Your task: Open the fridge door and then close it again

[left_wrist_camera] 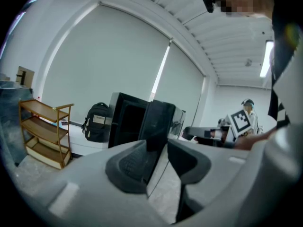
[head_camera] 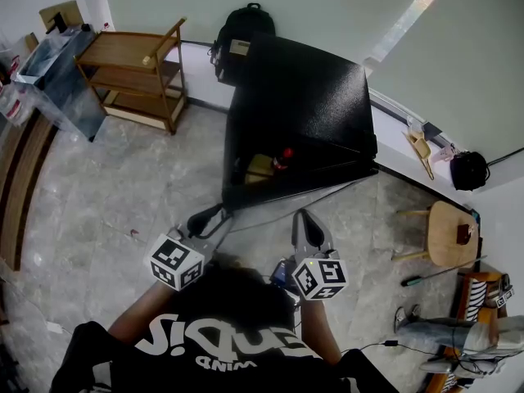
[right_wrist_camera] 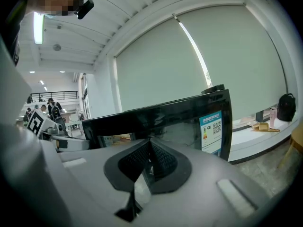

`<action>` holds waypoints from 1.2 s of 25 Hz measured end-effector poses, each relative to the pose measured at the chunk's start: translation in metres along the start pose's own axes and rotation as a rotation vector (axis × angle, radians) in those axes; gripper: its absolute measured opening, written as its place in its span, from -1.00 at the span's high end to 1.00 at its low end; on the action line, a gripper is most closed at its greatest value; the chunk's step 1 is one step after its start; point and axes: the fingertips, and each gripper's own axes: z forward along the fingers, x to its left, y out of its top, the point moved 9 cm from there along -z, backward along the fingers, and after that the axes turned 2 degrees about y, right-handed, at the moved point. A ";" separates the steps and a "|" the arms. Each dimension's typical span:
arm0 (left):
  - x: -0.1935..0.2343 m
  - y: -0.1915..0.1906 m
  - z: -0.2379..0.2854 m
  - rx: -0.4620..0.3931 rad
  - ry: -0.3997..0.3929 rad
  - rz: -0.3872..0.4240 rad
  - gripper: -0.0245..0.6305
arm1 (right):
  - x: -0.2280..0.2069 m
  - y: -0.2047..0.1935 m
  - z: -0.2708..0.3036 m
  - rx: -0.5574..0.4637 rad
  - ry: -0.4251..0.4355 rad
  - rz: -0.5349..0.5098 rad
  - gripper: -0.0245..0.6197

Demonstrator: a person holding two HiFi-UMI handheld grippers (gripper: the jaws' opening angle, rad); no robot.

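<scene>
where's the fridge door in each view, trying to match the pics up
Head view: the fridge door stands open across the centre, angled out from the black cabinet.
Left gripper view: seen almost edge-on at the centre, just above the jaws.
Right gripper view: its glossy outer face spans the middle, with the label at its right end.
Shared landmark: the bright slit in the window blind.

Shelf (head_camera: pixel 123 49) left of fridge (head_camera: pixel 303 97)

The head view looks steeply down on the glossy black box-shaped fridge (head_camera: pixel 299 97). Both gripper views face it nearly level, from close by.
</scene>
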 end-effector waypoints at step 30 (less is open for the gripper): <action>0.031 0.012 0.024 -0.031 0.068 -0.019 0.49 | -0.004 0.005 0.015 0.000 0.044 -0.010 0.93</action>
